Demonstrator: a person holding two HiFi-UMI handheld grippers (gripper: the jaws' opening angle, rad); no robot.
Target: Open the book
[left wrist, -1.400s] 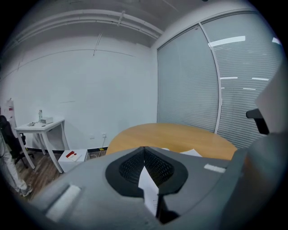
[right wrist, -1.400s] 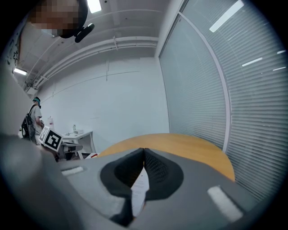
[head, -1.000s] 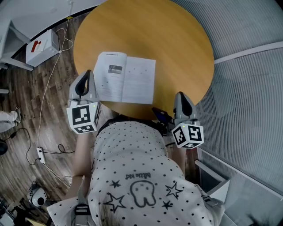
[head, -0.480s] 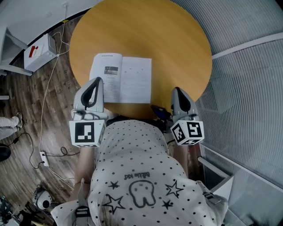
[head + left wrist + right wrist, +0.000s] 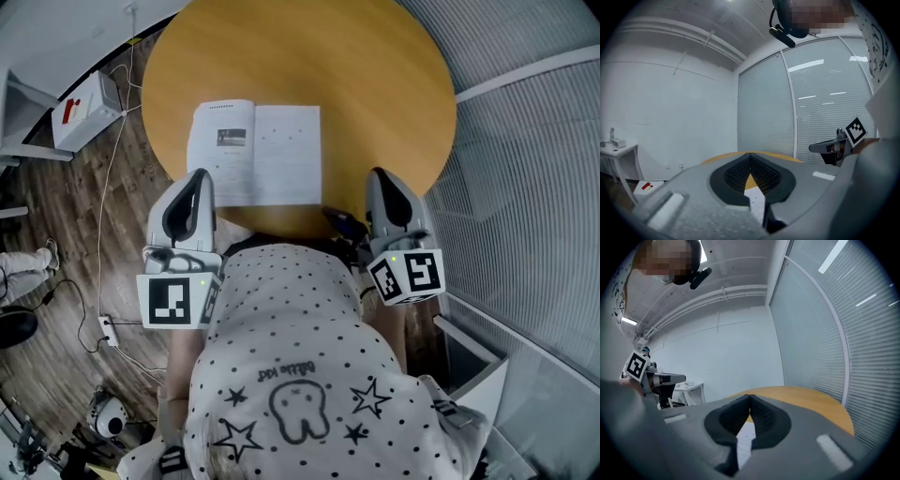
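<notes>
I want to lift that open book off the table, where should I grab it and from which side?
Probably its near edge, from the person's side. The book lies open and flat on the table, leaving no gap beneath, but that edge is closest to the rim, the left gripper and the right gripper, both shut. Sliding it past the rim might let jaws close on it.

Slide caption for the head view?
White paper book lies open on round orange wooden table; left gripper and right gripper hover shut at its near edge.

Open book (image 5: 255, 153) on round table (image 5: 375, 84)
</notes>
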